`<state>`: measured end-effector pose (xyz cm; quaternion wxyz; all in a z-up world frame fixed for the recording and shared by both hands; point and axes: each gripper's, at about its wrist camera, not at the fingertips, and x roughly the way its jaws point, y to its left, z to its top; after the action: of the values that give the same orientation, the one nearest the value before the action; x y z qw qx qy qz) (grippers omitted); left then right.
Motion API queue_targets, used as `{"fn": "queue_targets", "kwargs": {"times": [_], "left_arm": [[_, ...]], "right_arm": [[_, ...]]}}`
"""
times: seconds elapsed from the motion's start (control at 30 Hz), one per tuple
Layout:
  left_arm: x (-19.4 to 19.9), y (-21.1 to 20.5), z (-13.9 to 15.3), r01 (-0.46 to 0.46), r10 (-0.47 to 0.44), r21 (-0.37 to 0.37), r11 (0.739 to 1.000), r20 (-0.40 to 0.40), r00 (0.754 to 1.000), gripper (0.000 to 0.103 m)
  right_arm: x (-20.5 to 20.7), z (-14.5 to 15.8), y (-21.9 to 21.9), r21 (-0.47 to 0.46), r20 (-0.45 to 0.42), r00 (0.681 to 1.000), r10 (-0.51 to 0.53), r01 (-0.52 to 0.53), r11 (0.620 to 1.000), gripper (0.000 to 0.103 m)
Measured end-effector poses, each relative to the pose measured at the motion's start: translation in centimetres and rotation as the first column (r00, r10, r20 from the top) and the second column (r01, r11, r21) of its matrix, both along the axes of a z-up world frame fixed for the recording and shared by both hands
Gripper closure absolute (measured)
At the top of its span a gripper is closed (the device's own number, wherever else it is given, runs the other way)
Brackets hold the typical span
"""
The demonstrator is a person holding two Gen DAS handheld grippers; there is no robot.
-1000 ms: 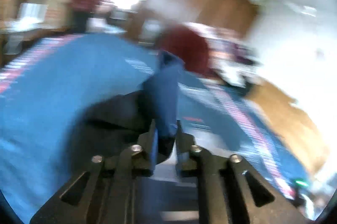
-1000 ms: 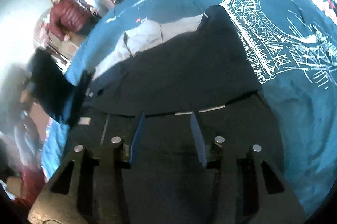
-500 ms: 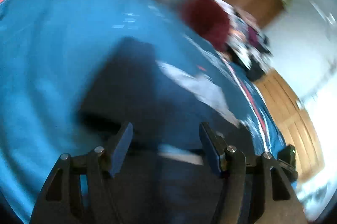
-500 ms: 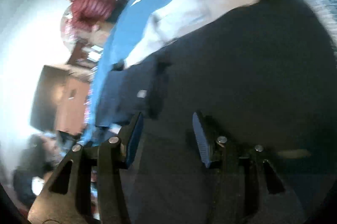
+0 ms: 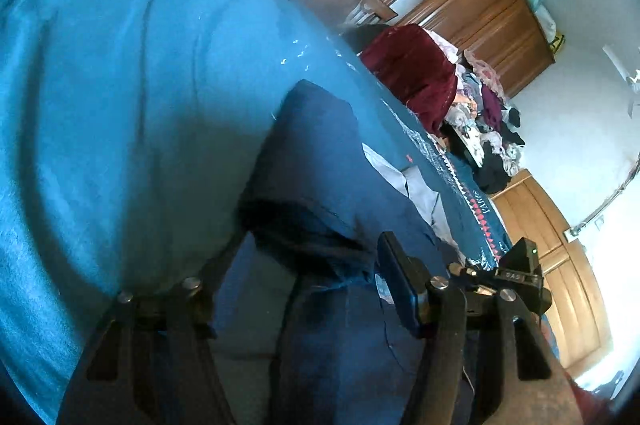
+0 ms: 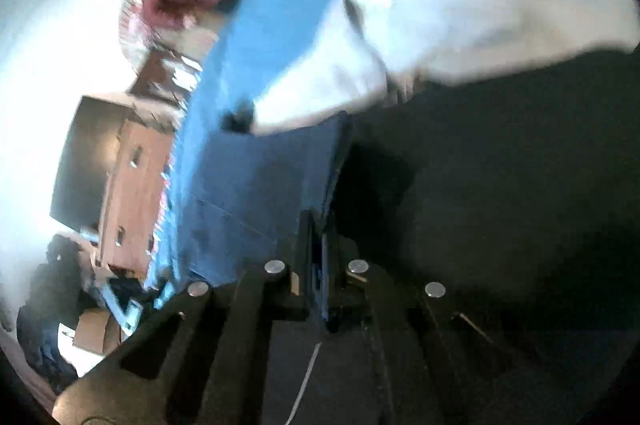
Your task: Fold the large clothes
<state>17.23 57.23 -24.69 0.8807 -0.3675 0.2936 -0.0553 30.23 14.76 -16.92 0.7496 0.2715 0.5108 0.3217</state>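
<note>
While the right claw (image 6: 318, 245) is pressed together on a fold of the navy garment (image 6: 260, 185), the left claw (image 5: 304, 289) stands spread over the same navy cloth (image 5: 320, 153), gripping nothing. The garment lies on a blue patterned cover (image 5: 120, 85), seemingly a bed, though blur hides much. A pale lining (image 6: 460, 25) shows beside the dark fabric.

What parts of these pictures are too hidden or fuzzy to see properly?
- Left wrist view: the left gripper is open; its left finger is dark against the navy garment.
- Left wrist view: the clothes pile is too small to sort out.
- Right wrist view: the white cloth is blurred.
- Right wrist view: the right gripper is shut on a fold whose dark side is lost in shadow.
</note>
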Motion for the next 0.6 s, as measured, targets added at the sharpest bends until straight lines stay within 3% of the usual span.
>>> {"fn": "queue_targets", "kwargs": {"times": [0.17,0.33,0.43,0.6], "left_arm": [[-0.2,0.3,0.3,-0.004,0.005,-0.011,1.000,0.022,1.000,0.036],[0.4,-0.2,0.7,-0.008,0.009,0.034,0.999,-0.031,0.999,0.036],[1.5,-1.8,2.4,-0.005,0.024,0.179,0.984,-0.107,0.994,0.035],[4.0,-6.1,5.9,0.104,-0.070,0.400,0.911,-0.099,0.993,0.034]], "right_arm": [[-2.5,5.0,-9.2,0.028,0.123,0.982,-0.143,0.141,0.990,0.101],[-3.0,4.2,-15.5,-0.037,0.102,0.967,-0.235,0.240,0.970,0.101],[-3.0,2.5,-17.9,-0.064,0.072,0.961,-0.266,0.270,0.961,0.101],[-2.0,-0.1,-18.7,-0.104,0.034,0.970,-0.242,0.244,0.964,0.101]]}}
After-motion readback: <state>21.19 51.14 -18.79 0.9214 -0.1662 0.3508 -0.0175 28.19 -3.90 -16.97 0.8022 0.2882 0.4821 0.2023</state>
